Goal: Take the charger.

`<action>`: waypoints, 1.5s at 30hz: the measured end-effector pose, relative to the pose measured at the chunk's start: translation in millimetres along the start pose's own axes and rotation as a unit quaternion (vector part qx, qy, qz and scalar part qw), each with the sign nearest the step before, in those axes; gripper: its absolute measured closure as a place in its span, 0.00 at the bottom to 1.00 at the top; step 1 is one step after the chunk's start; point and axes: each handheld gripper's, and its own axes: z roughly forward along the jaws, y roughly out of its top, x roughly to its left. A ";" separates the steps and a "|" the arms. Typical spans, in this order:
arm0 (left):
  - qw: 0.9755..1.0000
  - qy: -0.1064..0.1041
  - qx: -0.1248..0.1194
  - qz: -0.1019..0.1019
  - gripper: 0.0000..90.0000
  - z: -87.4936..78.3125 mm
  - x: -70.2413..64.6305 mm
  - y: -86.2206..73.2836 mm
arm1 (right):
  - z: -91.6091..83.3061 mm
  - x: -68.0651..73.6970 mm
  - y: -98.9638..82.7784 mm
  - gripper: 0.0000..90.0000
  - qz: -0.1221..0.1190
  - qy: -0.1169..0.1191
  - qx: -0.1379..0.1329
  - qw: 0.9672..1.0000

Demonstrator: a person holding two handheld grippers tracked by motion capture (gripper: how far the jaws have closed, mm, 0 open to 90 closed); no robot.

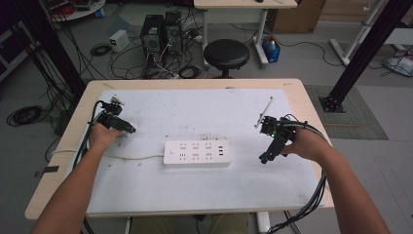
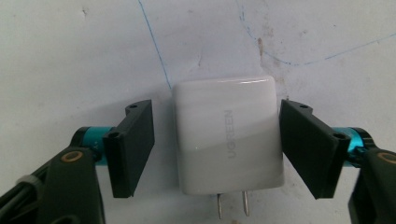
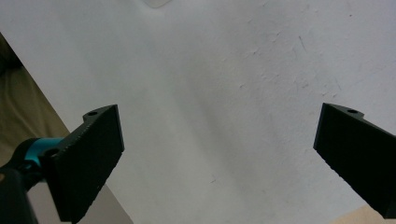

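the left tongs (image 2: 217,144) straddle the white charger (image 2: 228,137), one pad at nine o'clock apart, the three o'clock pad touching, while the right tongs (image 3: 217,154) gape open above the surface (image 3: 224,70).

I see bare mat (image 1: 195,185) all around; between my hands the power strip (image 1: 196,153) and its cord (image 1: 139,157) block the middle.

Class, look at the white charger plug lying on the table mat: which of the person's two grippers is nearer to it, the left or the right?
Left. The left gripper straddles the white charger, one jaw on each side of it. The right gripper hovers far across the mat, beyond the power strip, with nothing between its jaws.
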 end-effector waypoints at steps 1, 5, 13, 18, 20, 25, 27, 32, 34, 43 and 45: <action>1.000 -0.001 -0.001 0.000 0.34 0.2 -0.3 -0.2 | 0.0 0.0 0.0 0.01 0.000 0.000 0.000 1.000; 1.000 -0.004 0.001 -0.002 0.41 1.9 -1.8 -0.9 | 2.1 -0.1 0.0 0.01 -0.004 0.002 0.002 1.000; 1.000 -0.004 0.001 -0.011 0.47 3.9 -2.2 -1.3 | 1.5 -0.1 -1.7 0.01 0.002 0.002 0.000 1.000; 1.000 0.006 -0.004 0.000 0.47 2.6 -3.9 -1.8 | 2.2 -0.6 -2.7 0.01 0.002 0.002 -0.003 1.000; 1.000 0.001 -0.011 0.002 0.47 0.4 -4.6 -2.2 | 2.4 -0.7 -3.0 0.01 0.002 0.003 -0.005 1.000; 0.999 -0.009 -0.026 0.023 0.47 -10.3 -6.9 -2.6 | 3.0 -0.7 -3.2 0.01 0.003 0.002 -0.005 1.000; 0.999 -0.014 -0.035 0.036 0.47 -17.1 -8.4 -3.5 | 2.9 -0.5 -3.2 0.01 0.003 0.002 -0.008 1.000; 0.994 -0.037 -0.055 0.084 0.47 -39.1 -14.5 -9.8 | 0.6 0.3 -3.1 0.01 0.007 -0.008 -0.018 1.000; 0.994 -0.041 -0.056 0.090 0.47 -42.9 -15.6 -11.2 | 0.3 0.2 -3.2 0.01 0.004 -0.010 -0.020 1.000; 0.979 -0.083 -0.086 0.166 0.47 -86.5 -37.2 -23.0 | -4.3 8.3 -3.9 0.01 -0.004 -0.016 -0.035 0.999; 0.975 -0.086 -0.095 0.182 0.47 -96.6 -44.2 -25.2 | -4.4 8.7 -3.9 0.01 -0.005 -0.016 -0.036 0.999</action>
